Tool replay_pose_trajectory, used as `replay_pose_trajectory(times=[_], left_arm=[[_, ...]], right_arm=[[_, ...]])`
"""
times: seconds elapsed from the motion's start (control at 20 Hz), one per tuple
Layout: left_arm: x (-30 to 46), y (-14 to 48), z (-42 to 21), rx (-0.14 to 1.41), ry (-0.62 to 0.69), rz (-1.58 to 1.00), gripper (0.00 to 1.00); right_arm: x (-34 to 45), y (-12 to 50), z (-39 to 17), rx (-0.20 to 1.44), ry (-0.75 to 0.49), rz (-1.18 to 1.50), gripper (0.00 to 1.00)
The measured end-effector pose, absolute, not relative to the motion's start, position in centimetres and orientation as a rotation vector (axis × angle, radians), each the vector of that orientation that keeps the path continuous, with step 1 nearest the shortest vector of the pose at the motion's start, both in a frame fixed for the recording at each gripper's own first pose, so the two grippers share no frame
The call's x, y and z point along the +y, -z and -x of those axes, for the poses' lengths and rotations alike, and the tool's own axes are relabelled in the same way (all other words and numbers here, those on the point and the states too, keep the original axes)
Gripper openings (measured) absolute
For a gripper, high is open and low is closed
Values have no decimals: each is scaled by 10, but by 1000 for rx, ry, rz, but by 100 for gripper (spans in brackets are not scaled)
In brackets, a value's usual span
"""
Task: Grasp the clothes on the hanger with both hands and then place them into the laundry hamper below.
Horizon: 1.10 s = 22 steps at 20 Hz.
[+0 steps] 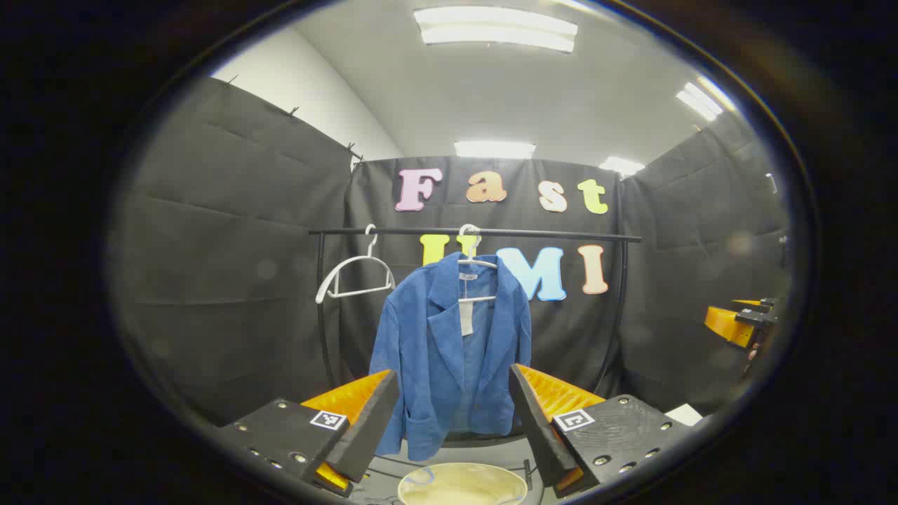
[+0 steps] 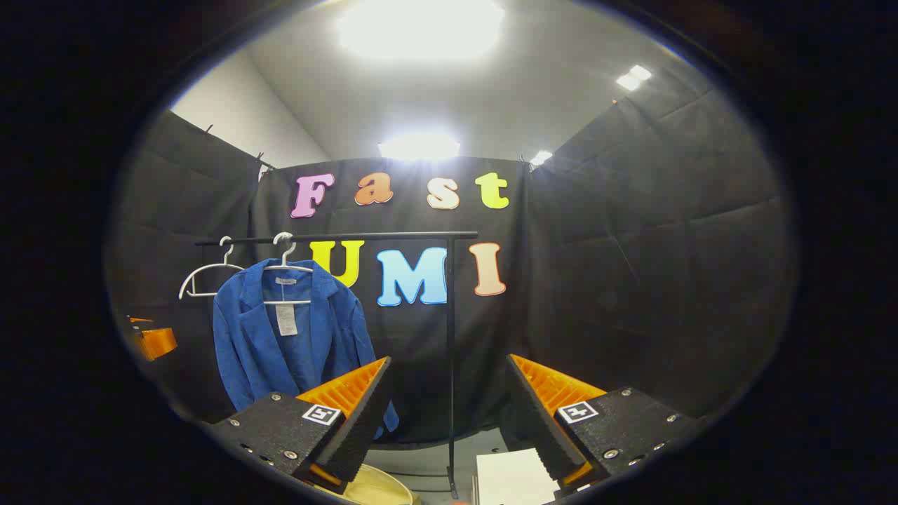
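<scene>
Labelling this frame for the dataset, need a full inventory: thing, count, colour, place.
jacket: 1, blue, on a white hanger on the rail, pale tag at the collar
spare hanger: 1, white, bare, on the rail beside the jacket's hanger
clothes rail: 1, black, in front of the back wall
laundry hamper: 1, pale beige rim, on the floor below the jacket
white sheet: 1, on the floor near the rail's post
ceiling lights: several, white, overhead
left gripper: 1, black with orange fingers, open, jacket seen between the fingers, not touching it
right gripper: 1, black with orange fingers, open, off to the jacket's side
</scene>
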State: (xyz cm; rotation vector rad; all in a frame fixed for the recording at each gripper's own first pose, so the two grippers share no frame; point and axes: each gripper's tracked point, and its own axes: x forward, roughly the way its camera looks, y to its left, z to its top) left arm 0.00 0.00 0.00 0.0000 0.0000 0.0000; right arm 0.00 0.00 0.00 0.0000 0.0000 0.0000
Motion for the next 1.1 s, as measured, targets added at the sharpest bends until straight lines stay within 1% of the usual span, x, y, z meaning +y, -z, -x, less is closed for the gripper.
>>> replay_pose_trajectory(times=[0.1, 0.15, 0.25, 0.4, 0.65, 0.8, 0.85, 0.9, 0.95, 1.1], left_arm=[[1, -4, 7, -6, 1, -8, 92], [2, -3, 10, -9, -2, -8, 91], [4, -4, 13, -15, -8, 3, 92], [10, -5, 18, -22, -23, 14, 91], [19, -8, 19, -47, -42, 53, 92], [26, -3, 15, -42, -51, 87, 92], [27, -2, 13, -41, -56, 95, 91], [29, -3, 11, -44, -61, 102, 93], [29, -5, 8, -44, -65, 109, 93], [23, -12, -6, -37, -65, 110, 91]], right_arm=[[7, -4, 0, -8, -10, -13, 96], [12, -5, -2, -14, -16, -13, 96], [23, -8, -3, -18, -38, -5, 96], [37, -13, -4, -30, -74, 8, 96], [50, -13, -6, -24, -109, 12, 96], [59, -13, -6, -20, -134, 26, 96], [63, -14, -8, -19, -143, 33, 96], [68, -16, -10, -16, -160, 33, 96], [75, -17, -13, -12, -176, 27, 96], [94, -19, -32, 4, -222, 5, 96]])
